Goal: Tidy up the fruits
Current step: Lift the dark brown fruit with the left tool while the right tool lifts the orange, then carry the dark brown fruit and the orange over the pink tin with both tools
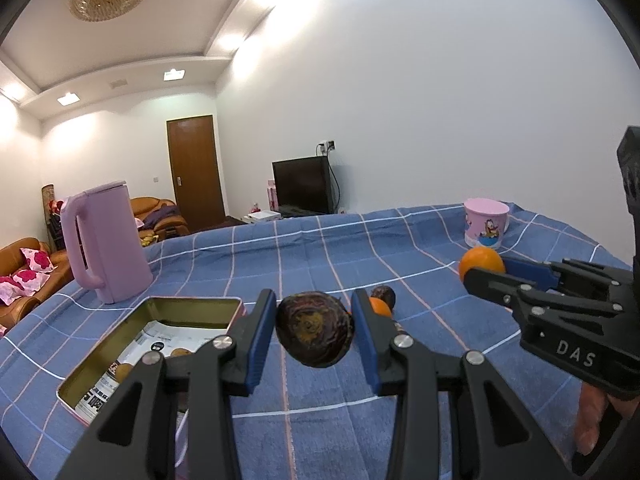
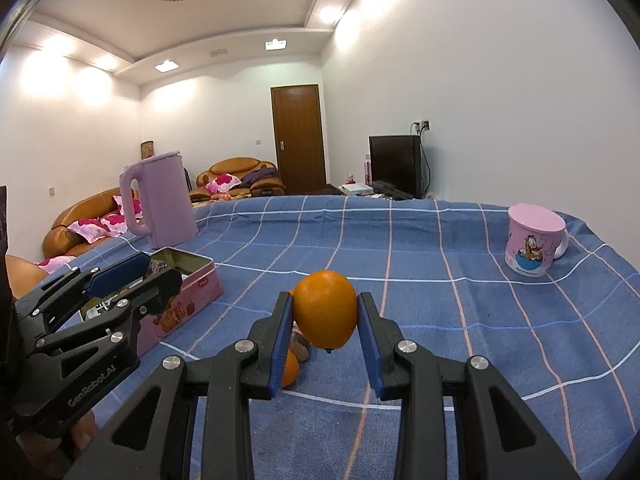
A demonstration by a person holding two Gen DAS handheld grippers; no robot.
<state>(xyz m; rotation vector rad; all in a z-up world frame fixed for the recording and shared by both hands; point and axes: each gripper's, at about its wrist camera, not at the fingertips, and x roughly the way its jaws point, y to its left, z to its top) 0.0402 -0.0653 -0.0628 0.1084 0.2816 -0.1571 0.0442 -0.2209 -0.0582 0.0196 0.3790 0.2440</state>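
Left wrist view: left gripper point(image 1: 315, 330) clamps dark fruit point(image 1: 315, 330) beside open tin point(image 1: 152, 344)
Right gripper point(image 2: 325, 326): clamps orange point(image 2: 325, 310)
Room: bare cloth point(image 2: 440, 240) ahead
Fruits on cloth: two seen

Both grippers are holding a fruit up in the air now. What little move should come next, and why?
Probably swing the left gripper sideways over the open pink metal tin and lower its dark purple wrinkled fruit in. The tin sits right beside that gripper, open, with room inside. The right gripper, clamped on the round orange fruit, is farther from the tin, so it should wait its turn.
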